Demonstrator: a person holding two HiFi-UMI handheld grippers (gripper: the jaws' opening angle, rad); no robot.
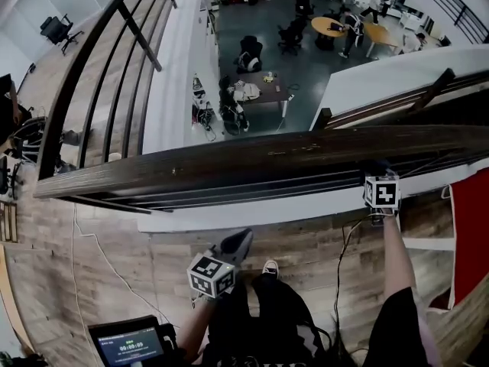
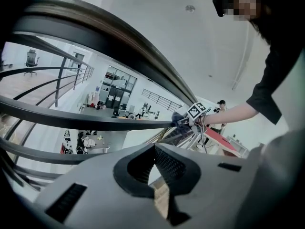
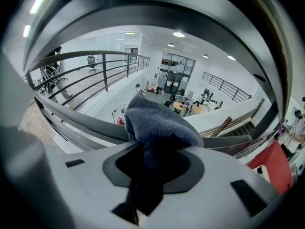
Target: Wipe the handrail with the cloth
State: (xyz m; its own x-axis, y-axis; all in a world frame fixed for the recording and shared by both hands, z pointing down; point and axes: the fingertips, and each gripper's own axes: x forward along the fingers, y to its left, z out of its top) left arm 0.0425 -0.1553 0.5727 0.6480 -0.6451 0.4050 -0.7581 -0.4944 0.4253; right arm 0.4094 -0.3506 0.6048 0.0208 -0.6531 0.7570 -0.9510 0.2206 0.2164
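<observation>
R tongs (image 3: pixel 152 162) are clenched on the blue-grey soft cloth (image 3: pixel 159 123). The fabric bunches out past the tips and a dark tail hangs down btw the jaws. In the head view I see the R tongs (image 1: pixel 378 170) up at the near edge of the long dark wooden handrail (image 1: pixel 229 160), toward its right end, w/ the marker cube (image 1: pixel 382 191) just below the rail. The cloth is right at that edge, but I can't tell whether it presses on the wood. In the R gripper view the handrail (image 3: pixel 200 18) arcs close over the cloth.

L tongs (image 2: pixel 154 151) are closed tip to tip, nothing btw them. In the head view the L tongs (image 1: pixel 241 241) hang low over the wood-plank floor (image 1: pixel 99 266), well apart from the rail, tips angled up toward its middle. The L gripper view looks along the handrail (image 2: pixel 119 39) from below. Far down it I pick up the R tongs (image 2: pixel 185 119) w/ the cloth (image 2: pixel 178 117) at the rail's underside.

A dark tablet w/ lit screen (image 1: pixel 128 344) sits bottom-left, near the L arm. A red panel (image 1: pixel 470 235) stands at the far right, on my side of the rail.
</observation>
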